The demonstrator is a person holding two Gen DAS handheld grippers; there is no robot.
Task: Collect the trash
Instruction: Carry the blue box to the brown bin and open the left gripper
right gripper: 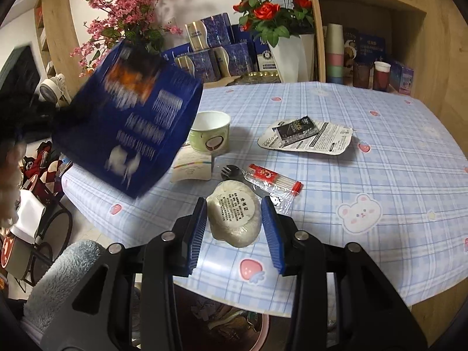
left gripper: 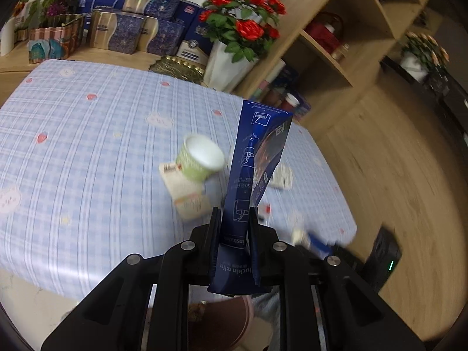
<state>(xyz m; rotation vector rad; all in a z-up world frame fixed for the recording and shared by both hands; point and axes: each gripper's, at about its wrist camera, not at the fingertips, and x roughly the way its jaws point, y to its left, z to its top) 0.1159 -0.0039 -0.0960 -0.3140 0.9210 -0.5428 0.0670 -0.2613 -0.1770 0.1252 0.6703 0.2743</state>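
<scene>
My left gripper (left gripper: 234, 216) is shut on a tall dark blue coffee pouch (left gripper: 254, 169), which stands upright between its fingers above the table's near edge. In the right wrist view the same pouch (right gripper: 128, 128) is a blurred blue shape at the left. My right gripper (right gripper: 233, 201), with blue pads, is shut on a round white wrapped packet (right gripper: 234, 219) with a printed label. On the blue checked tablecloth (right gripper: 380, 161) lie a green paper cup (right gripper: 209, 134), a paper card (right gripper: 193, 168), a black spork (right gripper: 231, 172), a red and clear packet (right gripper: 275, 180), and a peeled lid (right gripper: 321, 143) with a black sachet (right gripper: 295, 128) on it.
A pink-rimmed bin (right gripper: 234, 321) sits below the table's near edge. A white vase of red roses (left gripper: 231, 58), blue and gold boxes (left gripper: 152, 3) and wooden shelves (left gripper: 336, 44) line the far side. A black device (left gripper: 383, 260) lies on the floor. A fluffy grey sleeve (right gripper: 67, 278) is beside my right gripper.
</scene>
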